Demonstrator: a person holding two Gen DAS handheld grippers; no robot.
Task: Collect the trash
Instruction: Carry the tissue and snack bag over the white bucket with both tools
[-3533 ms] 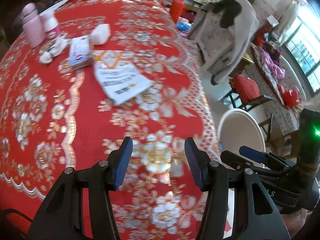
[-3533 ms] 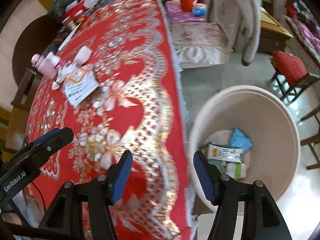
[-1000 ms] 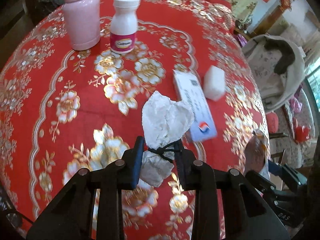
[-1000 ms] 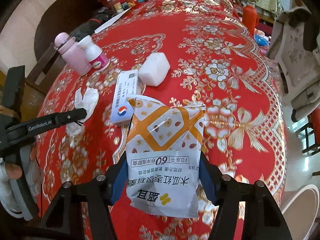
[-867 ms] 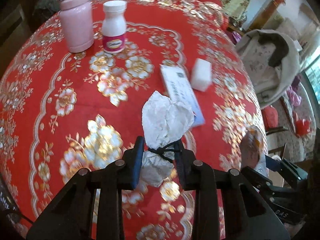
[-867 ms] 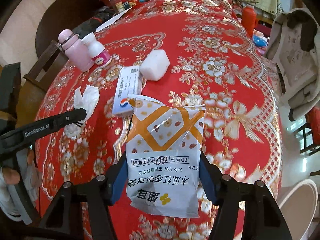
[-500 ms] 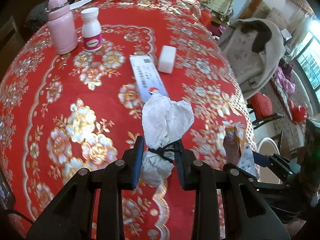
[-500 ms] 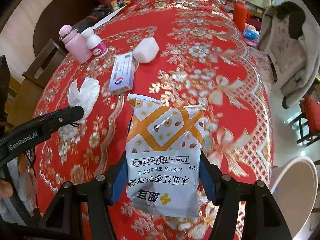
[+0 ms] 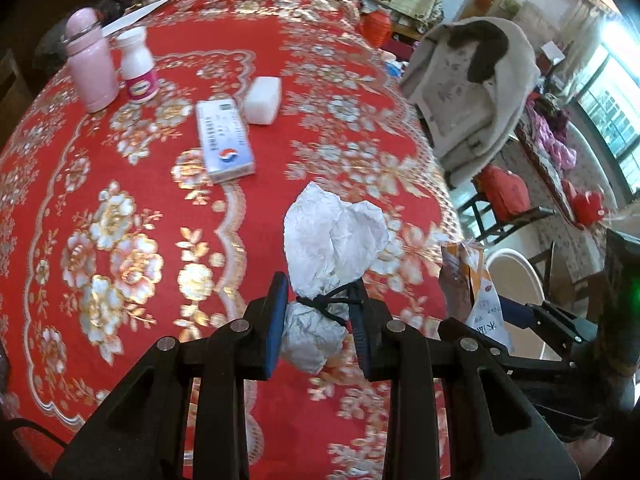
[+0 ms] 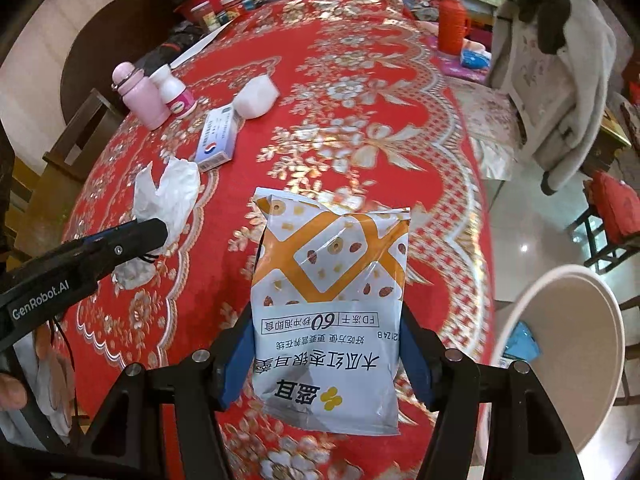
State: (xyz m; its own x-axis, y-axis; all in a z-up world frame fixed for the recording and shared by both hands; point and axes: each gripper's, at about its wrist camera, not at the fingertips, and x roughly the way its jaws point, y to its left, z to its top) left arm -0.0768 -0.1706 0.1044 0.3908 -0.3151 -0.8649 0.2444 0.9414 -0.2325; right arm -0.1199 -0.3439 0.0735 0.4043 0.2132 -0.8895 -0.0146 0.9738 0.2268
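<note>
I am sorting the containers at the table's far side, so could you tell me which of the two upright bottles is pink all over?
The taller pink bottle, left of the shorter white bottle, which has only a pink label.

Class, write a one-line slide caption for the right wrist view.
Right claw grips a snack packet above the red tablecloth, bin nearby.

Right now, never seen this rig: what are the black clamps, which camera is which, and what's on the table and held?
No robot: a person carries a two-finger gripper in each hand, each with a fisheye camera looking along its fingers. In the left view, the left gripper is shut on a crumpled tissue. In the right view, the right gripper is shut on a snack bag. On the red tablecloth sit a pink flask, white bottle, flat box and white block. The bin stands on the floor beside the table.
</note>
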